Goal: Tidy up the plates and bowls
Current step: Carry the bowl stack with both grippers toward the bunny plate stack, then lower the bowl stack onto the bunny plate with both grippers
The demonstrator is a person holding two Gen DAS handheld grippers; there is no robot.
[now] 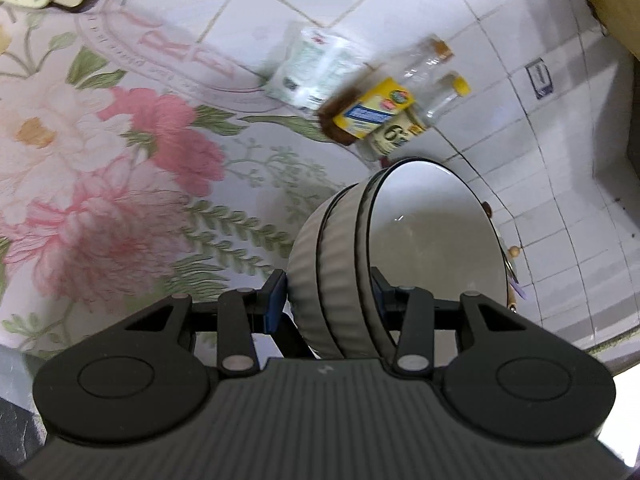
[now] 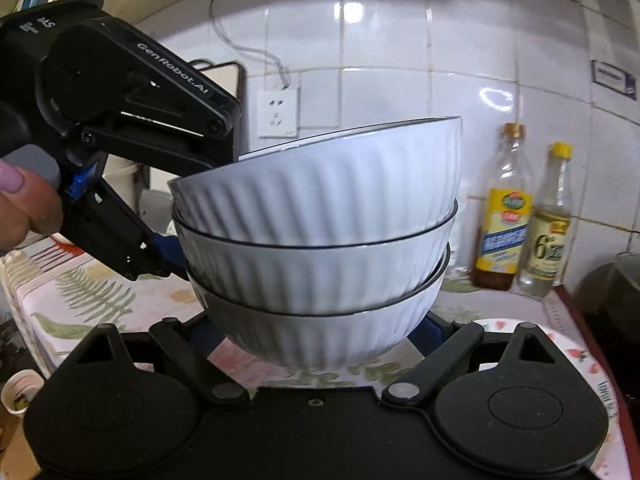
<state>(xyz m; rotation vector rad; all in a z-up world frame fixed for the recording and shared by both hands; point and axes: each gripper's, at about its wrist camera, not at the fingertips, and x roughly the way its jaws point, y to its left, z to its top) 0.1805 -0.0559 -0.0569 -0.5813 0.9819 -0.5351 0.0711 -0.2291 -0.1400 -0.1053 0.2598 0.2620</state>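
Observation:
Three nested white ribbed bowls form a stack (image 2: 320, 240) held above the floral cloth. In the left wrist view the stack (image 1: 344, 264) sits between my left fingers, one pad under the base and one inside the top bowl. My left gripper (image 1: 330, 300) is shut on the stack; it shows at left in the right wrist view (image 2: 168, 220). My right gripper (image 2: 320, 332) stands wide around the bottom bowl, its fingers mostly hidden behind the bowl; whether they touch it is unclear. A strawberry-print plate (image 2: 568, 352) lies on the cloth at lower right.
Two bottles (image 2: 524, 216) stand by the tiled wall at right, also seen in the left wrist view (image 1: 400, 104) beside a plastic packet (image 1: 316, 68). A wall socket (image 2: 278, 114) sits behind the bowls. A dark pot (image 2: 616, 300) stands at far right.

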